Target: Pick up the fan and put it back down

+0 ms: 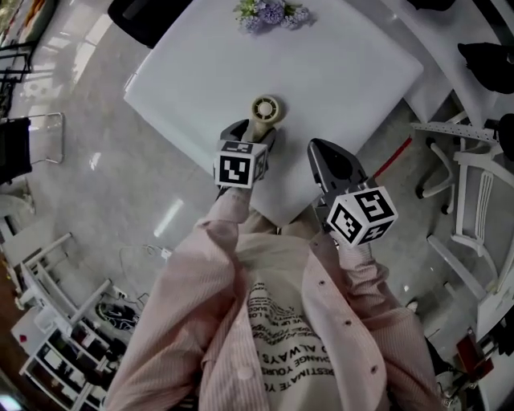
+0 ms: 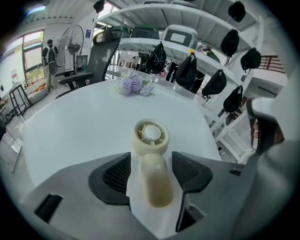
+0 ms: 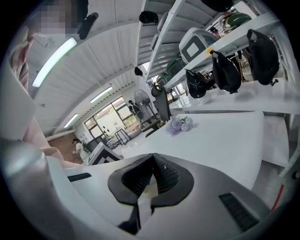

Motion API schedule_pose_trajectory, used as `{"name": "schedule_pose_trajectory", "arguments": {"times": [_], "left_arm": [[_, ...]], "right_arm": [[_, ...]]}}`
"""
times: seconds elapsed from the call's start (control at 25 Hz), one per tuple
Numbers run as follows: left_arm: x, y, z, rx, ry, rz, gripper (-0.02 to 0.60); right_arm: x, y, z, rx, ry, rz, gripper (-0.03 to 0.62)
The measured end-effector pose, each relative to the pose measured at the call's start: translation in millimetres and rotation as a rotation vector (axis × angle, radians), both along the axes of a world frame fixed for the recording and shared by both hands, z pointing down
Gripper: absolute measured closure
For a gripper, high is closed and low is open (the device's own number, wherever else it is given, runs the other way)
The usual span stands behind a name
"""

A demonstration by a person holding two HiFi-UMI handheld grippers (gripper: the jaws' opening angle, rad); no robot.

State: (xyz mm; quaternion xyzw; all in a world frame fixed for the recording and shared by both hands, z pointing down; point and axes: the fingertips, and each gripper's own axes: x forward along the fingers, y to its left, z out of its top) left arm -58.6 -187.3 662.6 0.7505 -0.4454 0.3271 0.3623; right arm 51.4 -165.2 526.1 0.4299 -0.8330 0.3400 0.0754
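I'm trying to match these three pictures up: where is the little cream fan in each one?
Head view: the fan lies near the table's near edge, left of centre.
Left gripper view: the fan is dead centre, its handle between the parted jaws of the left claw.
Right gripper view: not in it.
Shared landmark: the purple flowers.

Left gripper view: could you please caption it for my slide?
Open left claw straddling the handle of a small cream plastic fan lying on a white table.

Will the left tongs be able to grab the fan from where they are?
Probably yes. The left tongs are open around the handle of the fan, which lies on the table; nothing is in between.
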Motion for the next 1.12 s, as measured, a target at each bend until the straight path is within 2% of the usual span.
{"name": "schedule_pose_trajectory", "arguments": {"times": [0.28,0.52,0.72,1.0,1.12], "left_arm": [[9.8,-0.9,16.7,-0.05,-0.02,0.003,0.327],[8.4,-2.1,21.0,-0.048,-0.092,-0.033,0.359],[6.4,-1.1,25.0,-0.034,-0.181,-0.009,0.385],[5.0,-3.1,23.8,-0.02,-0.17,-0.007,0.396],[6.0,-2.3,23.8,0.009,-0.159,-0.01,0.396]], "right_arm": [[5.6,-4.0,9.8,-0.027,-0.005,0.047,0.595],[4.2,-6.9,11.0,-0.029,-0.004,0.059,0.595],[1.1,-1.9,16.3,-0.049,-0.004,0.068,0.595],[2.9,1.7,17.9,-0.056,0.0,0.081,0.595],[6.3,2.5,17.8,-0.056,0.002,0.086,0.595]]}}
